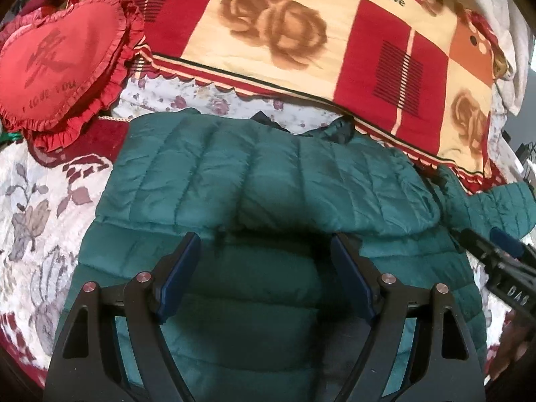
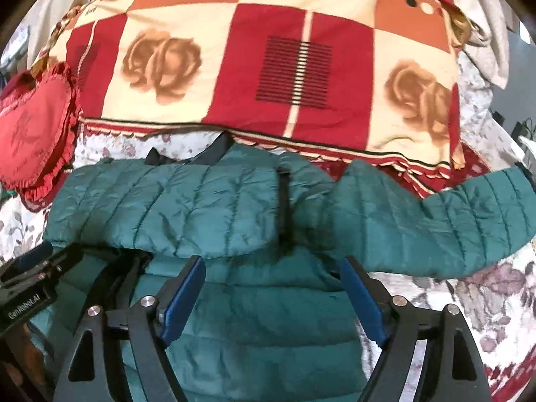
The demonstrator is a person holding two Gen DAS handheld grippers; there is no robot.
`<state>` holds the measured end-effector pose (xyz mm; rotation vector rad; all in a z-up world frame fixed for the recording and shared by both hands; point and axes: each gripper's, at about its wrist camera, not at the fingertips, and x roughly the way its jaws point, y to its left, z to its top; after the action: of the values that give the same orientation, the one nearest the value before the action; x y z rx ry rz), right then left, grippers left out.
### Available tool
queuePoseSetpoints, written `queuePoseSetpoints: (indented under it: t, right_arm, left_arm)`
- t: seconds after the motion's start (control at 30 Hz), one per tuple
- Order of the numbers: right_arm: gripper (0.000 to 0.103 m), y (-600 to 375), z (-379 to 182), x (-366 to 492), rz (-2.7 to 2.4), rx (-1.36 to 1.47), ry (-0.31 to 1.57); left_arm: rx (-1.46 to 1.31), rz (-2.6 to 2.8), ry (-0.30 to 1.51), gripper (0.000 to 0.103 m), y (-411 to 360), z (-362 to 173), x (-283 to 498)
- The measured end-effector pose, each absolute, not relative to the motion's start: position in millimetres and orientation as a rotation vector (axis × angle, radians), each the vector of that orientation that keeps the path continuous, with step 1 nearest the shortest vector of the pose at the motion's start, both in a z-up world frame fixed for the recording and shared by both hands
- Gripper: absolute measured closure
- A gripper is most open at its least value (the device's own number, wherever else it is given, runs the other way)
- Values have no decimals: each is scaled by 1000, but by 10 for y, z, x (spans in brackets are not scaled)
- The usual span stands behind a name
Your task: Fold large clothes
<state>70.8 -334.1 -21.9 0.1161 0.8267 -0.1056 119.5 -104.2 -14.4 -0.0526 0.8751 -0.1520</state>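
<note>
A teal quilted puffer jacket (image 1: 268,174) lies flat on the bed. One sleeve is folded across its chest, and the other sleeve (image 2: 452,221) stretches out to the right. My left gripper (image 1: 264,244) is open and empty, hovering just above the jacket's body below the folded sleeve. My right gripper (image 2: 273,268) is open and empty above the jacket's right half, near the black zipper (image 2: 284,201). The right gripper shows at the right edge of the left wrist view (image 1: 495,254), and the left gripper shows at the left edge of the right wrist view (image 2: 37,268).
A red, cream and orange patchwork quilt (image 1: 301,33) lies folded behind the jacket. A red heart-shaped frilled cushion (image 1: 60,63) sits at the back left. The floral bedspread (image 1: 37,207) shows on both sides of the jacket.
</note>
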Motion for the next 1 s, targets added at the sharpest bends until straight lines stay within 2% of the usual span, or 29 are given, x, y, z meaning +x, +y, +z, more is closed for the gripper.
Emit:
queuePoseSetpoints:
  t: [0.43, 0.6, 0.73, 1.0]
  right_arm:
    - [22, -4178, -254, 684, -247, 188, 824]
    - [22, -4728, -189, 629, -361, 207, 796]
    - [18, -5236, -127, 503, -468, 242, 772]
    - [17, -6164, -108, 75, -664, 397, 729]
  left_arm:
    - [-57, -91, 908, 23, -808, -351, 1073]
    - [-72, -88, 925, 23, -769, -469, 1064]
    - [-65, -86, 916, 23, -795, -501, 1044]
    - [-63, -89, 910, 22, -807, -544, 1049]
